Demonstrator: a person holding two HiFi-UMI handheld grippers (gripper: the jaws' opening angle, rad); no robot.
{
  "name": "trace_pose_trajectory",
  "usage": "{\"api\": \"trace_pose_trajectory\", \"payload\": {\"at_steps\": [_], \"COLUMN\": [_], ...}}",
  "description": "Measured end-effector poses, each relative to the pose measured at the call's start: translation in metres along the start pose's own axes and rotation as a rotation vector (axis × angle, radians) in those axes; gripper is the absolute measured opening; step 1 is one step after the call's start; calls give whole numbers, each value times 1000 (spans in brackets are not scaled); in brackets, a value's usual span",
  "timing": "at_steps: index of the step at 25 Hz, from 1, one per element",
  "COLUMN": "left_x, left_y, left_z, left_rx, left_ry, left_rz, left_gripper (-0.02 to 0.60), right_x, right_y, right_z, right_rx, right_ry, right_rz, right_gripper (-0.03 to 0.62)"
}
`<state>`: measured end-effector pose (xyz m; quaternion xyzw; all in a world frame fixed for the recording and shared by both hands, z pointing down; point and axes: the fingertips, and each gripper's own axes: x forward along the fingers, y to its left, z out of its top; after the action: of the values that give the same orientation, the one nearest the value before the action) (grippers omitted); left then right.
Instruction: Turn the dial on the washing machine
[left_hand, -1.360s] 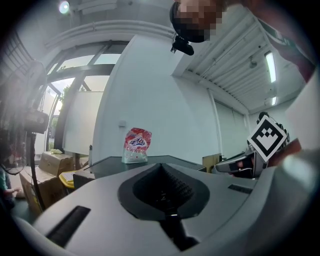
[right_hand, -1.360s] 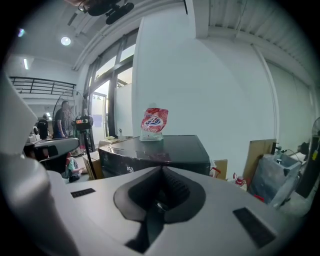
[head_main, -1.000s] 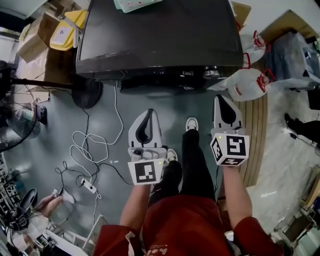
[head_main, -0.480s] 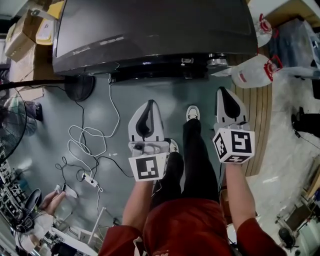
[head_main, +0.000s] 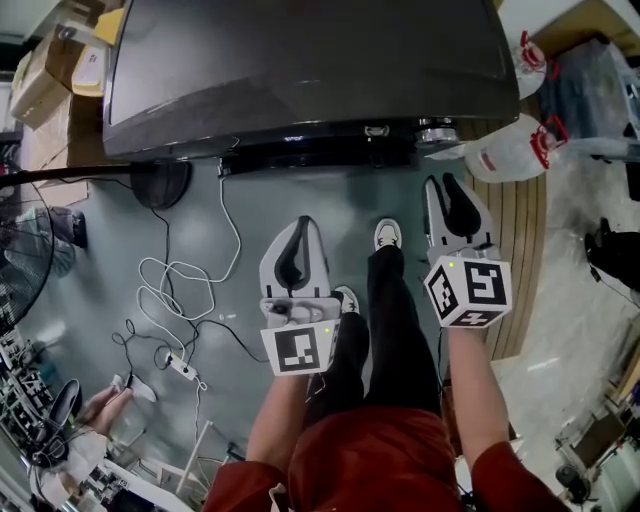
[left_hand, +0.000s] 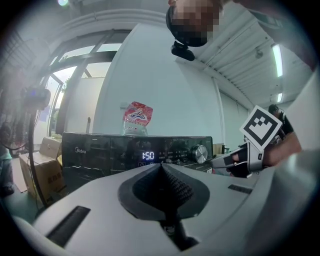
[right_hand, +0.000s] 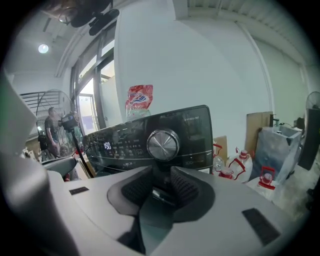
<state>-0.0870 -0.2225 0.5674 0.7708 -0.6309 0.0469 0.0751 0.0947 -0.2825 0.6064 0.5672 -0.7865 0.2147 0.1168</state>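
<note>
The black washing machine fills the top of the head view, and its silver dial sits at the right end of the front panel. My right gripper hangs short of the dial and a little below it, apart from it. Its jaws have just been opening and nothing is between them. In the right gripper view the dial stands straight ahead above the parted pads. My left gripper is shut and empty, further left and back from the panel. The display there is lit.
Loose cables and a fan base lie on the floor to the left. White bags with red handles stand right of the machine beside a wooden platform. A red pouch sits on the machine. The person's shoes stand between the grippers.
The right gripper's jaws have parted from shut. The head camera has shifted, so the machine now fills more of the top. The left gripper stays shut.
</note>
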Motion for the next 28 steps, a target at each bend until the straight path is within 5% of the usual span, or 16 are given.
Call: {"api": "trace_pose_trajectory", "payload": {"at_steps": [9, 19, 28], "left_x": [6, 6, 7], "left_y": [-6, -14, -17], "left_z": [1, 0, -3], "left_rx": [0, 6, 0], "left_ry": [6, 12, 23], "left_rz": [-5, -18, -15], "left_gripper": [9, 9, 9], "right_x": [20, 32, 36], "right_y": [-7, -8, -10], "right_z": [27, 41, 50], "right_rx": [150, 491, 636], "right_ry": [-52, -112, -149], "right_rz": [58, 175, 220], "right_gripper": [284, 301, 278]}}
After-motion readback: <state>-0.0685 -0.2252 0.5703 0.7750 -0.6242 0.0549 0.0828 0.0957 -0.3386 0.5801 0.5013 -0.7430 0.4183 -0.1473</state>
